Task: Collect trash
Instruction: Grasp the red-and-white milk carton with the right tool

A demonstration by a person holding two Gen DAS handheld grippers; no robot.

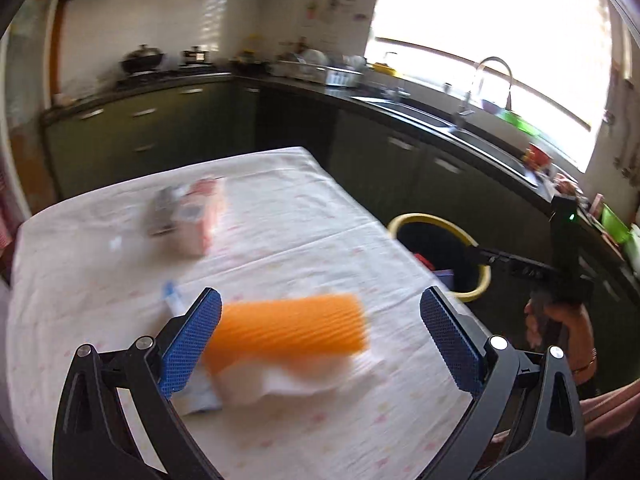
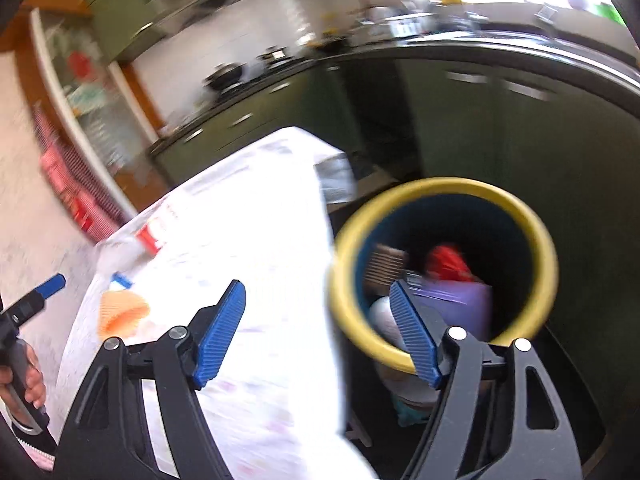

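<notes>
An orange ribbed paper cup (image 1: 292, 328) lies on its side on the white tablecloth (image 1: 280, 220), on crumpled white wrapper (image 1: 272, 384). My left gripper (image 1: 320, 340) is open, jaws wide on either side of the cup, not closed on it. A pink carton with a grey wrapper (image 1: 188, 212) lies farther back. My right gripper (image 2: 320, 332) is open and empty, hanging over the table edge beside the yellow-rimmed bin (image 2: 444, 276). The bin holds red, purple and white trash. The cup also shows in the right wrist view (image 2: 120, 314).
The bin (image 1: 440, 256) stands on the floor right of the table. Dark green cabinets (image 1: 400, 160) and a sink counter (image 1: 460, 120) run behind. A small blue-white scrap (image 1: 172, 296) lies near the left finger. Both views are motion-blurred.
</notes>
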